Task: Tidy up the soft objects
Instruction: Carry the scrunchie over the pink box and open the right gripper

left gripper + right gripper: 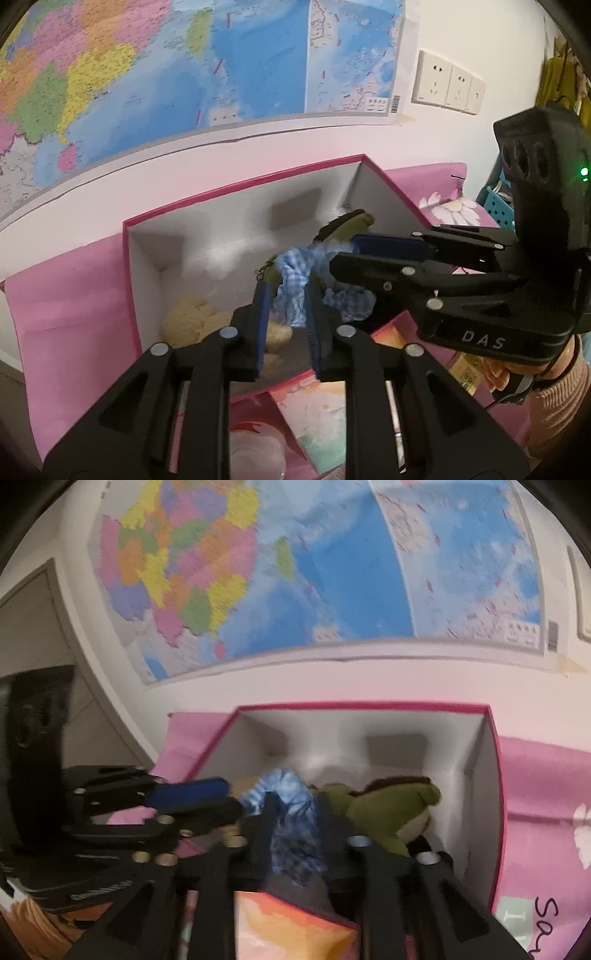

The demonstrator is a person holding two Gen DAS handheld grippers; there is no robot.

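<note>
A green plush toy (360,219) (391,801) dressed in blue checked cloth (295,269) (284,782) hangs over the open pink-rimmed box (240,186) (362,705), whose inside is white. In the left wrist view my left gripper (288,291) is at the bottom, shut on a bunch of the cloth. The right gripper (332,258) comes in from the right and pinches the same cloth near the toy's head. The right wrist view shows the right gripper (295,805) with cloth filling its gap and the left gripper (232,797) beside it. A beige plush (188,321) lies on the box floor.
The box stands on a pink cloth (66,295) against a white wall with a large map (184,55) and sockets (448,83). A blue basket (498,210) sits at the far right. A hand in a pink sleeve (554,387) holds the right gripper.
</note>
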